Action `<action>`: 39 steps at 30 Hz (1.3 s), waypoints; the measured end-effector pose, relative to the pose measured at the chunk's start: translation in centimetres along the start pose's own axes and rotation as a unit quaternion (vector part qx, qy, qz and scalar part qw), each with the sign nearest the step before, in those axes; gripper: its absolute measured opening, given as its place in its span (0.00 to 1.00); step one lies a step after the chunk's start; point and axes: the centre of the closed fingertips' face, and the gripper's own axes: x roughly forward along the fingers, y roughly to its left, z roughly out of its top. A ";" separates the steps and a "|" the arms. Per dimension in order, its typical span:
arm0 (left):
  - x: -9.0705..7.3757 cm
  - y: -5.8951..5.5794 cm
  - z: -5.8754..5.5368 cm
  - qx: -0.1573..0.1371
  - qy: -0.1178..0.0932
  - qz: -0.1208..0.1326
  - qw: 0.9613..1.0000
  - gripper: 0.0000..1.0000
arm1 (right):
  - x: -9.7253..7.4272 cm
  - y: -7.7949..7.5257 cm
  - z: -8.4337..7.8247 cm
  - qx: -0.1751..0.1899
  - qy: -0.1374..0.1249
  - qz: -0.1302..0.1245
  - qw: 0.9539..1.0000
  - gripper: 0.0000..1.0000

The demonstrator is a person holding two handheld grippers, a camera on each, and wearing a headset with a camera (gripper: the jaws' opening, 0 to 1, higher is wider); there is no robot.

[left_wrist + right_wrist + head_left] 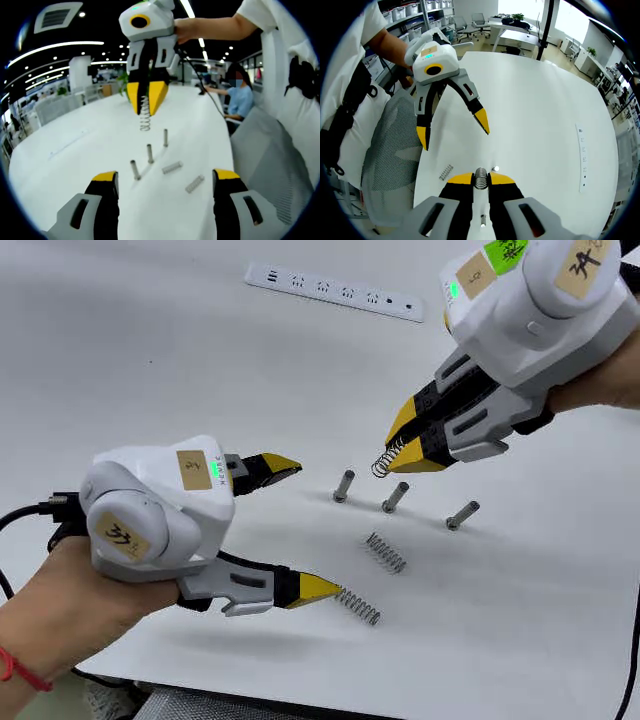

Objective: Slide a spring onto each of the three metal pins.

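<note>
The right tongs (405,455) are clenched on the upper end of a coiled steel-wire spring (384,462). The spring pokes out past the yellow tips and hangs in the air just above the row of three short grey metal pins (394,498). In the right gripper view the coil sits squeezed between the two tips, with one pin's top just beyond it.

The left tongs (305,527) are spread wide and grasp nothing. They hover low over the near side of the white counter (150,360), with one jaw tip close beside a second loose spring (357,606). A third spring (385,552) lies between that one and the pins. All three pins stand bare, so no spring is seated yet. A white power strip (335,291) lies well apart at the far side.

The likely trouble is where coil meets pin. The spring is gripped by one end only, so its free end can tilt off line and catch the pin's rim. That could tip the pin over, I judge, since nothing seems to fix it down. Too hard a squeeze could also shoot the coil out of the tips. The left jaw beside the loose spring could nudge it rolling toward the counter's near edge.
</note>
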 end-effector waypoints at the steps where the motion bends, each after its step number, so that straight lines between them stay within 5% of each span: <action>1: 0.0 0.0 -0.1 0.001 0.000 -0.001 1.000 0.80 | 0.2 -0.2 0.0 0.000 0.002 -0.001 1.000 0.12; 18: 0.7 0.3 -1.2 -0.006 -0.005 -0.018 1.000 0.99 | 4.2 -3.5 -1.3 0.015 0.019 -0.017 1.000 0.12; 39: 0.9 0.5 -1.6 -0.028 -0.017 -0.023 0.999 1.00 | 6.2 -3.8 -2.1 0.009 0.042 -0.005 0.999 0.12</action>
